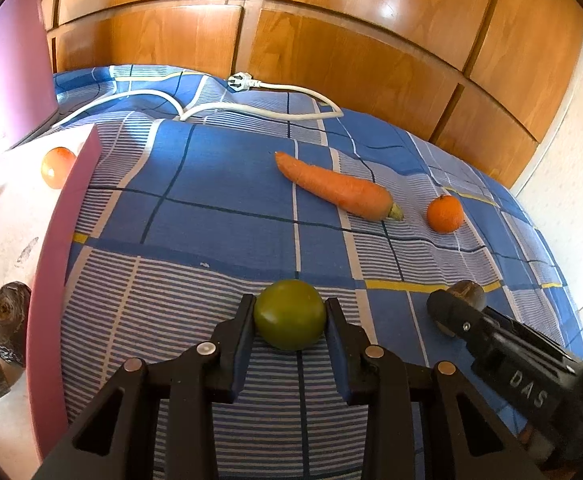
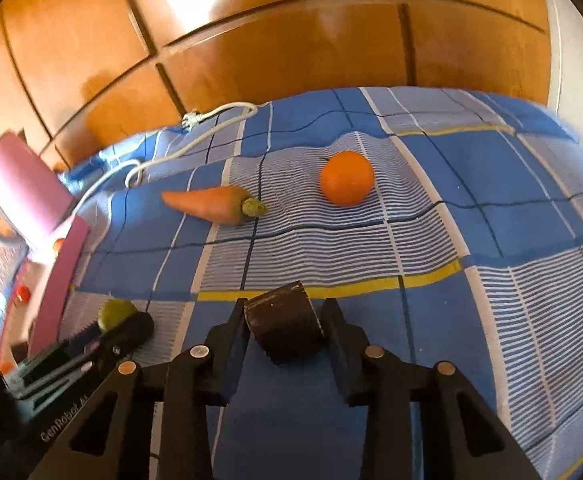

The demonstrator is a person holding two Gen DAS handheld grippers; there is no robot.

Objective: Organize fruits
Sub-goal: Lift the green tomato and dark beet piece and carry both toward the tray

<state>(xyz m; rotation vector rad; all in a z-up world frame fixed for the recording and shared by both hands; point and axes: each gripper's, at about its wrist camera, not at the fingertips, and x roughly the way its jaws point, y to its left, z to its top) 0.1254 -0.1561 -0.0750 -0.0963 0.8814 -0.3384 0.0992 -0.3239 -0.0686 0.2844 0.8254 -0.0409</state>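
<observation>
A green round fruit [image 1: 289, 316] rests on the blue checked cloth [image 1: 211, 208], and my left gripper [image 1: 289, 306] is shut on it, a pad against each side. In the right wrist view my right gripper [image 2: 285, 310] is shut on a dark brown chunk [image 2: 285, 328] that sits on the cloth [image 2: 491, 200]. The right gripper [image 1: 449, 314] and its brown chunk [image 1: 469, 292] also show at the lower right of the left wrist view. The left gripper [image 2: 129, 326] and green fruit [image 2: 115, 312] appear at the lower left of the right wrist view. A carrot [image 1: 337, 188] [image 2: 211, 204] and an orange [image 1: 445, 214] [image 2: 346, 183] lie farther off.
A pink-walled box [image 1: 57, 280] [image 2: 61, 276] stands at the left. It holds a reddish-orange fruit [image 1: 57, 168] and brown pieces [image 1: 9, 320]. Its pink lid [image 1: 11, 72] stands open behind. A white cable with a plug [image 1: 243, 82] lies at the back, before wooden cabinet doors [image 1: 331, 40].
</observation>
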